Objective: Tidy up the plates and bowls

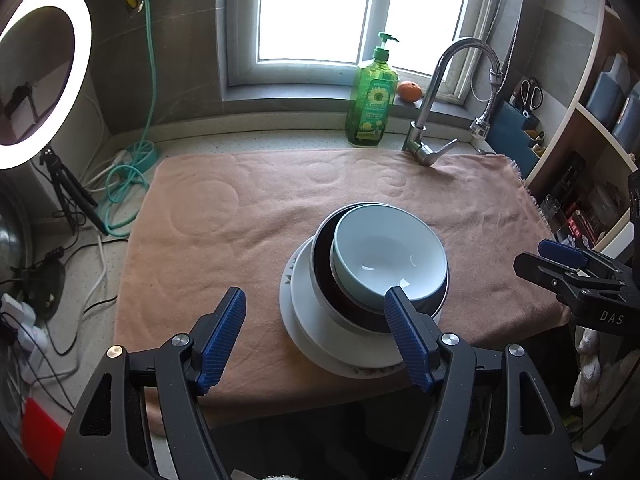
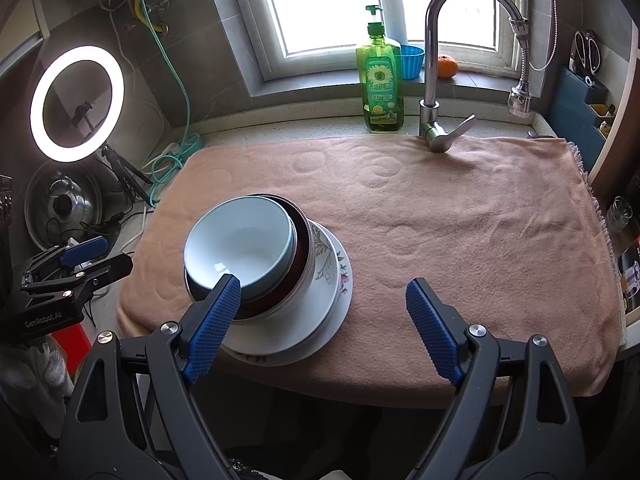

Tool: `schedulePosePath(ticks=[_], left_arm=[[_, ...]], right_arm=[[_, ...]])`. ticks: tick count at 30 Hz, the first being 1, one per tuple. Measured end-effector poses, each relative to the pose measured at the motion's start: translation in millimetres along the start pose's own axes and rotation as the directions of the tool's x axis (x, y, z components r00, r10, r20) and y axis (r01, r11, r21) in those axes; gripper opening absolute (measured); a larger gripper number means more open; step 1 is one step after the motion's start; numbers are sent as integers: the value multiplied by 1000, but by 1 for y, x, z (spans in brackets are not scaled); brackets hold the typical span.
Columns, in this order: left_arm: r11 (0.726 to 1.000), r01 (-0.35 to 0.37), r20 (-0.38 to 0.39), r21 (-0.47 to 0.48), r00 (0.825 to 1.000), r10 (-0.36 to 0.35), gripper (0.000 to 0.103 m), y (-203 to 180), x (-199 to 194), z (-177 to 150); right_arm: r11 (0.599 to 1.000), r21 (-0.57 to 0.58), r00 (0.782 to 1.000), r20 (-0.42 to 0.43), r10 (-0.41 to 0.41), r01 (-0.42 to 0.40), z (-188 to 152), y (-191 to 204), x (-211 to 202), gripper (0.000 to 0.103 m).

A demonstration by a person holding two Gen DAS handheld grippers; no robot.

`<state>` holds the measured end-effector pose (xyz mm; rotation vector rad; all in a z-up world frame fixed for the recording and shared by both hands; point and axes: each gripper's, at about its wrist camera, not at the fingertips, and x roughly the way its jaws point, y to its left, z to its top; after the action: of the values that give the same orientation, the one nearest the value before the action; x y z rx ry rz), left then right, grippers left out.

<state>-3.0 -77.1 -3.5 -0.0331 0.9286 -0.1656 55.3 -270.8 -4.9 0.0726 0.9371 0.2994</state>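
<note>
Blue-padded fingers of the left gripper stand wide apart with nothing between them; the right gripper is likewise spread wide and holds nothing. One stack of dishes sits on the pink towel, ahead of both grippers, just beyond the left gripper's right finger and the right gripper's left finger. Counted: one pale blue bowl on top, one dark bowl beneath it, one floral bowl, one white plate at the base. One green soap bottle, one tangerine, one faucet stand beyond. Legible writing: "DAS" and "GenRobot.AI" on the grippers' bodies.
</note>
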Motion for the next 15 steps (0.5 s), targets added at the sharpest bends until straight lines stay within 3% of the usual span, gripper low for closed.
schedulePosePath(ticks=[15], left_arm=[[1000, 5, 1, -2, 1000, -5, 72, 2, 2, 2]], right_arm=[[1000, 6, 1000, -13, 0, 0, -1, 0, 5, 87]])
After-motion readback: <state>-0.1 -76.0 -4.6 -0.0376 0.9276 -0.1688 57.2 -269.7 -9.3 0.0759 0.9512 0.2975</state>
